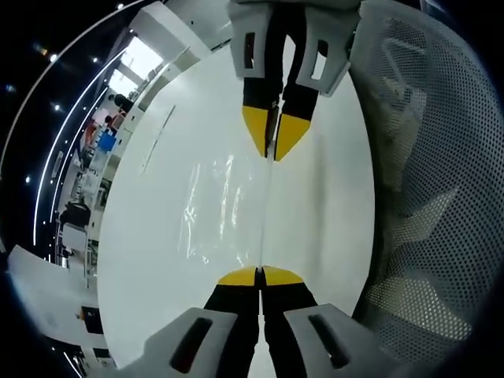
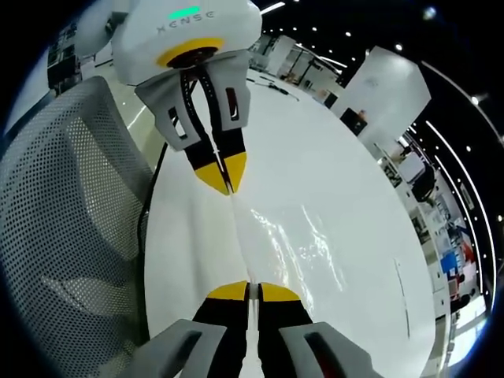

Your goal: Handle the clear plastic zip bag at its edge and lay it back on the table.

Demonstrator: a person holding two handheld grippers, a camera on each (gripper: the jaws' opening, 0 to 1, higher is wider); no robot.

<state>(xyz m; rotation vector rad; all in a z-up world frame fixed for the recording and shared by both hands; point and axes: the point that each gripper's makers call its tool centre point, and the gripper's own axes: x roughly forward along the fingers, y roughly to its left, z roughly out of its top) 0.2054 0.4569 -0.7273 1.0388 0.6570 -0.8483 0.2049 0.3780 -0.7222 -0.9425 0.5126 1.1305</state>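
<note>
White table (image 1: 157,236), bag (image 1: 228,205) between clamped jaws

Tabletop (image 1: 157,236): white, broad bare surface to one side of the stretched clear zip bag (image 1: 228,205); open passage there. Mesh chair (image 1: 425,197): grey backrest standing close along the tabletop's other edge, narrowing the way in on that side. Left gripper (image 1: 259,276) and right gripper (image 1: 274,134): facing each other, both clamped on the bag's edge, which spans the gap between them. Distant room furniture (image 2: 378,87): well apart.
</note>
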